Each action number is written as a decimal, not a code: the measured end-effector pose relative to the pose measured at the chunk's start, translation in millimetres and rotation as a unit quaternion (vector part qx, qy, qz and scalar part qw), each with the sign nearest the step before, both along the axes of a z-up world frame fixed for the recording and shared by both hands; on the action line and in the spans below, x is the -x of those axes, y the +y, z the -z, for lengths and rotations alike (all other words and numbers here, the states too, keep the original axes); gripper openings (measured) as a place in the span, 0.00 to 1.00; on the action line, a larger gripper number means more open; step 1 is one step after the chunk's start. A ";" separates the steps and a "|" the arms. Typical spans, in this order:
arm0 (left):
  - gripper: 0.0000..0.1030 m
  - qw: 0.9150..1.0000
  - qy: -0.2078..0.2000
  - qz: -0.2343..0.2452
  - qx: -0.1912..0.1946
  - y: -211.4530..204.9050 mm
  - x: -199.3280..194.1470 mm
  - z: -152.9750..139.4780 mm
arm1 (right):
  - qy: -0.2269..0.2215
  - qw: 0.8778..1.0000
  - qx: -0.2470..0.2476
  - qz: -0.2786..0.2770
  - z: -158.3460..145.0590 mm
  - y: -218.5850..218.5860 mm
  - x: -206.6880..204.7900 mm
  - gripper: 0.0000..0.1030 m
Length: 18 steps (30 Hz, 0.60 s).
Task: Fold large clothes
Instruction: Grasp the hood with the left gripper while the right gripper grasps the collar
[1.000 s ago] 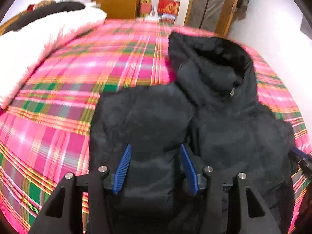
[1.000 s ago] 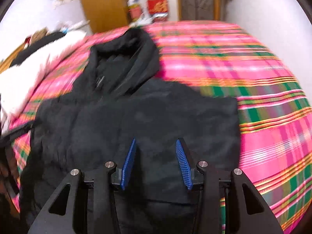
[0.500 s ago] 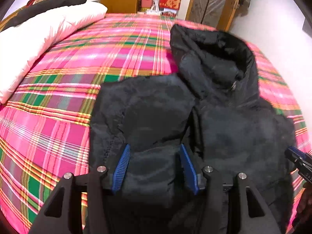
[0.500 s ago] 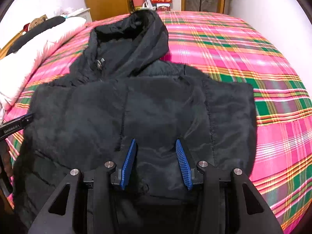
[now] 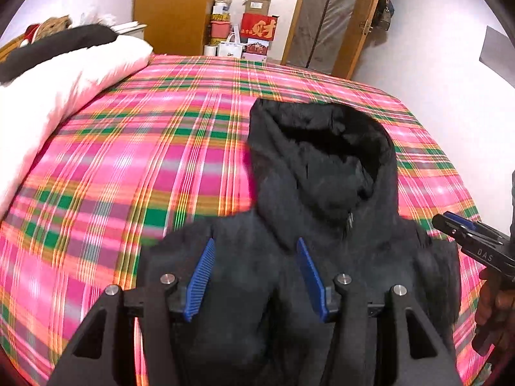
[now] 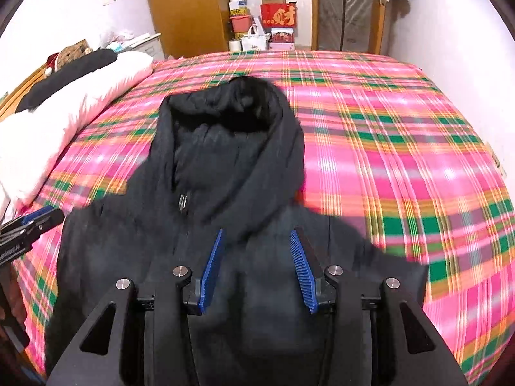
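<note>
lying: black hooded padded jacket on pink plaid bed, long axis near-to-far, hood far
left gripper: jaws part open; fabric between, grip unclear
right gripper: likewise

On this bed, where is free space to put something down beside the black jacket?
The plaid cover lies bare between the black jacket and the white wall, also between the jacket and the white pillow. The pillow side is narrower.
</note>
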State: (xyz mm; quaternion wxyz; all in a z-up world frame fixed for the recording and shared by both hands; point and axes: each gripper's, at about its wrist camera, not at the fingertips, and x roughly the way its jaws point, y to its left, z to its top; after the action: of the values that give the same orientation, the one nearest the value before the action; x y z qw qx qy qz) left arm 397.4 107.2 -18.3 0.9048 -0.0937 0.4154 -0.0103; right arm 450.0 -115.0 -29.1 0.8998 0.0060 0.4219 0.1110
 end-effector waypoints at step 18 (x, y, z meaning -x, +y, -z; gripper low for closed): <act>0.54 0.999 0.046 0.000 -0.016 -27.5 -180.1 65.1 | 0.022 0.998 0.047 0.035 21.3 12.3 -159.3 0.42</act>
State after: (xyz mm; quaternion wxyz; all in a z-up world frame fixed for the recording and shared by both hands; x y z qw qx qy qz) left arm 577.5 79.6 -83.3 0.8862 -0.0800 0.4564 0.0008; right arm 609.3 -102.6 -50.3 0.8928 -0.0187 0.4461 0.0595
